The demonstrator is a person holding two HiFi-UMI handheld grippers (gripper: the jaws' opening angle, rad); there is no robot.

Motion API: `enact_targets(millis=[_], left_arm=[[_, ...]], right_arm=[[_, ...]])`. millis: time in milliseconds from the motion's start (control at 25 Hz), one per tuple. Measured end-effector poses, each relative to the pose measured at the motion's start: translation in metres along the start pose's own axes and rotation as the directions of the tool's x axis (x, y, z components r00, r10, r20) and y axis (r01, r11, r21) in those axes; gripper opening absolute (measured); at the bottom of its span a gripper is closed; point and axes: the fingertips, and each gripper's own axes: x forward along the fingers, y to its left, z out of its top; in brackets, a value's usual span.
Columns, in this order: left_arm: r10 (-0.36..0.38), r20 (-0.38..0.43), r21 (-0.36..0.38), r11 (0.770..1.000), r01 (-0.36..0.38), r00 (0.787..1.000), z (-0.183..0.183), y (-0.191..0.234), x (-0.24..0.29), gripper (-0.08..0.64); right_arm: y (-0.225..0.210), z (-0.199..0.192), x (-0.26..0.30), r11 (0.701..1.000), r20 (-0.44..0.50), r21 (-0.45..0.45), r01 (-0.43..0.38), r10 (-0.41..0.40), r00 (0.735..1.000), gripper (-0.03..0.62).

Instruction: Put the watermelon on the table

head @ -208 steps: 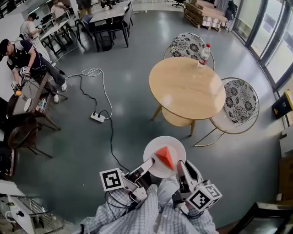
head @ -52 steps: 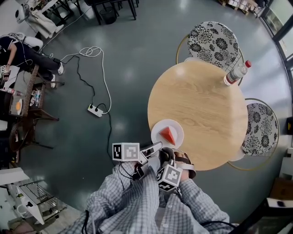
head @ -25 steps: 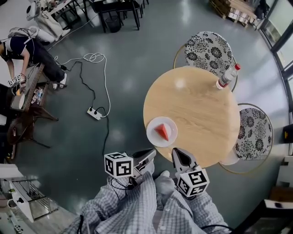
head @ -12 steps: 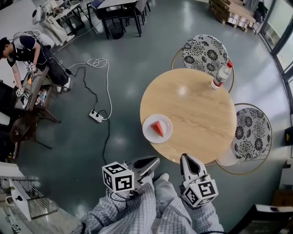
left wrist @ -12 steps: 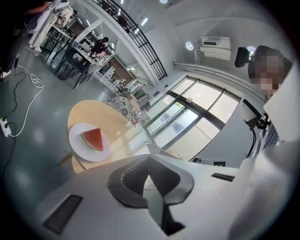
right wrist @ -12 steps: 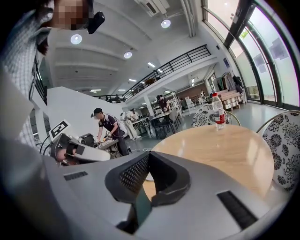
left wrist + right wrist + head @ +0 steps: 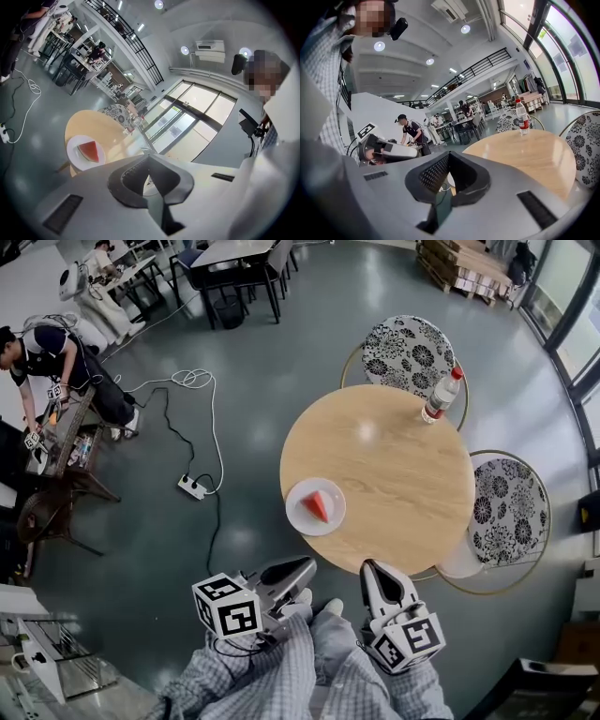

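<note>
One wedge only: saw the watermelon [image 7: 318, 505] lying on a white plate [image 7: 298, 517], set on the round wooden table [image 7: 394, 474] near the edge closest to the person. Noted a water bottle [image 7: 441, 395] upright at the far edge. Found left gripper [image 7: 309, 565] and right gripper [image 7: 368, 568] both clenched tight, empty, hovering near the table's edge, well apart from the plate.

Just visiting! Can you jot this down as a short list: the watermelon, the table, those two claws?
watermelon: red slice on a white plate
plate: on the round wooden table, near the person's edge
also on table: upright bottle, far side
left gripper: shut, empty, apart from the plate
right gripper: shut, empty, apart from the plate
task: looks done
</note>
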Motion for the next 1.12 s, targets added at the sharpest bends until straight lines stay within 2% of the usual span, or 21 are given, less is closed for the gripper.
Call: enact_targets(millis=[280,440,720,920,1120], left_arm=[[-0.063,0.012,0.085,0.994,0.062,0.998,0.022,-0.021,0.002,0.008],[-0.102,0.014,0.133,0.986,0.100,0.995,0.032,-0.031,0.007,0.008],[-0.154,0.027,0.132,0.980,0.150,0.988,0.041,-0.038,0.014,0.008],[-0.184,0.005,0.134,0.974,0.182,0.983,0.039,-0.043,0.021,0.006],[-0.182,-0.005,0.134,0.974,0.181,0.983,0.040,-0.038,0.021,0.008]], right_arm=[[0.005,0.036,-0.003,0.999,0.073,0.014,0.042,-0.043,0.996,0.007],[0.011,0.052,0.001,1.000,0.104,-0.002,0.030,-0.030,0.994,0.007],[0.026,0.065,0.011,0.996,0.111,-0.087,0.003,0.007,0.994,0.006],[0.029,0.064,0.015,0.996,0.113,-0.088,0.003,0.006,0.994,0.007],[0.028,0.062,0.015,0.995,0.106,-0.102,0.020,-0.009,0.994,0.006]])
